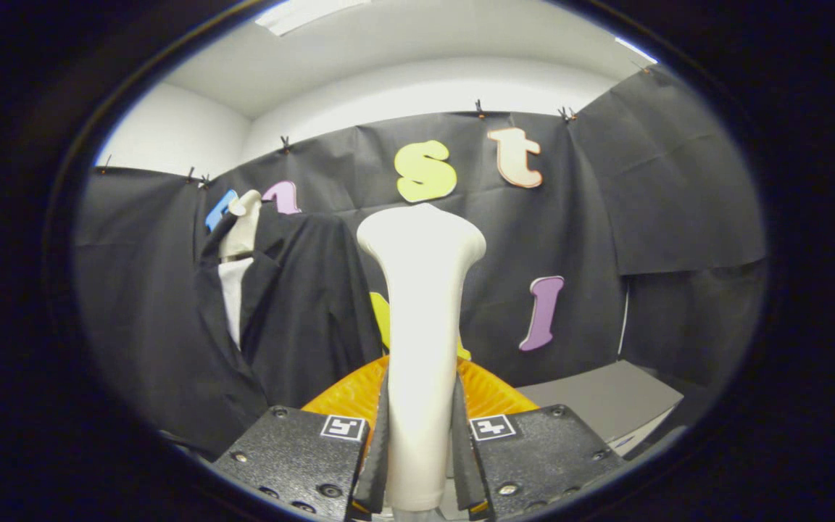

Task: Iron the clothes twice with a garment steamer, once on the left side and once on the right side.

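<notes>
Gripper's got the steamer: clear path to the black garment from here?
Probably yes. The gripper is shut on the white steamer; the black garment hangs beyond and to one side, with nothing visible between them.

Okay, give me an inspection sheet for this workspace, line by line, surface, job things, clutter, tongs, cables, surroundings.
Surface: grey tabletop beyond the tongs, to their right.
Job's things: white garment steamer upright between the fingers; black jacket hanging on a white mannequin, ahead and to the left.
Clutter: orange ribbed object just behind the steamer; what it is cannot be told.
Tongs: tongs shut on the steamer's handle, both fingers pressing.
Cables: nothing seen.
Surroundings: black cloth wall, white ceiling above.
</notes>
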